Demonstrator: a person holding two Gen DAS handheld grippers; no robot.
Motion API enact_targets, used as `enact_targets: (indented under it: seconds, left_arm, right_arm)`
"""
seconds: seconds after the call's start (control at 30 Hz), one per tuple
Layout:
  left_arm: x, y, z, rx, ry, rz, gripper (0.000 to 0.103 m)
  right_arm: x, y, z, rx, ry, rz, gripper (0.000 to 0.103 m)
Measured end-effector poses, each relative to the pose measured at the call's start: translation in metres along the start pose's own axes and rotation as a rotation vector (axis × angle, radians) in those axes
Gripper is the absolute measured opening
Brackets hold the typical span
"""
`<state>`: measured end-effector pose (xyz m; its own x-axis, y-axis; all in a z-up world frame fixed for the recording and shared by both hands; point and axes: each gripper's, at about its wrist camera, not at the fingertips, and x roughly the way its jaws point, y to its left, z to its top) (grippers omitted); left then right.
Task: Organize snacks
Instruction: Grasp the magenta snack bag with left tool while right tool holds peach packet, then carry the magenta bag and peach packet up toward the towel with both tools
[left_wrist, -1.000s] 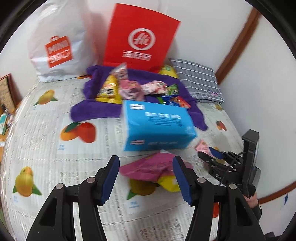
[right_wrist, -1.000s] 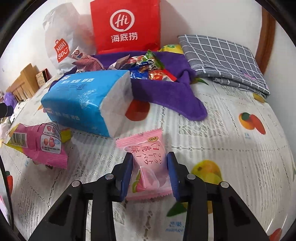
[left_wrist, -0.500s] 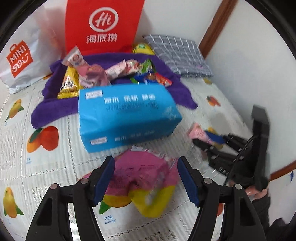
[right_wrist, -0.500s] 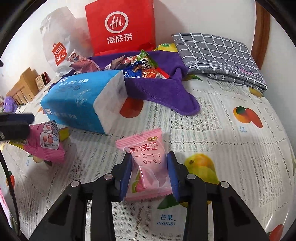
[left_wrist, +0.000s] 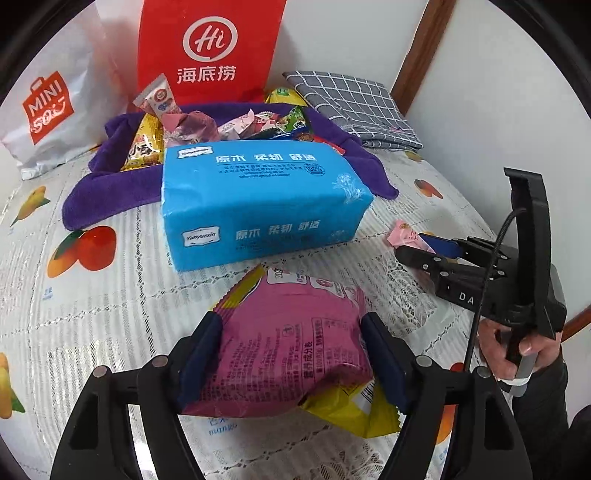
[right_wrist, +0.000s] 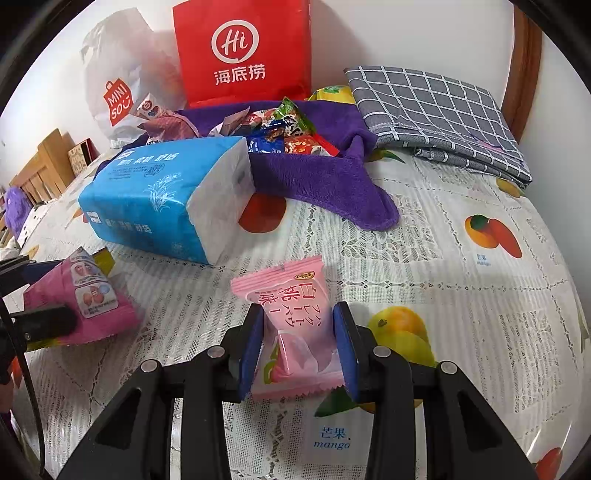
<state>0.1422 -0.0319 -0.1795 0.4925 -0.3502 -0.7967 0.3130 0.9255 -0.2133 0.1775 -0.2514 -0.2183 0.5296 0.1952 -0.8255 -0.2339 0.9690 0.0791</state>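
magenta and yellow snack bag at 6 o'clock; pale pink candy packet; bright blue tissue pack; purple towel; grey checked cloth at 2 o'clock; red bag at 12; white fruit-print tablecloth.

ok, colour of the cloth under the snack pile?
Solid purple cloth, clearest in the right wrist view.
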Motion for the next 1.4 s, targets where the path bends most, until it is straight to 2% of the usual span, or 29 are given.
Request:
enact_targets:
  seconds: [0.13,0.33,0.43,0.57,0.87,1.4]
  left_arm:
    - [-0.006,0.006,-0.008,0.0,-0.026,-0.001,0.076]
    - [-0.014,0.009,-0.024,0.0,-0.114,0.024,0.076]
    - [-0.015,0.009,-0.023,-0.014,-0.122,0.037,0.074]
    - [-0.02,0.013,-0.024,-0.033,-0.126,0.024,0.067]
    - [-0.038,0.021,-0.029,-0.076,-0.133,0.001,0.065]
    - [-0.081,0.031,0.0,-0.151,-0.182,-0.014,0.065]
  right_arm:
    - [0.0,0.0,0.0,-0.002,0.0,-0.001,0.038]
    - [0.0,0.0,0.0,-0.006,0.001,0.0,0.039]
    - [0.0,0.001,0.0,-0.006,0.001,0.0,0.039]
    - [0.0,0.0,0.0,-0.002,0.001,0.004,0.039]
    - [-0.005,0.002,-0.001,0.02,0.006,-0.018,0.034]
    - [-0.077,0.046,0.013,0.107,-0.065,0.046,0.034]
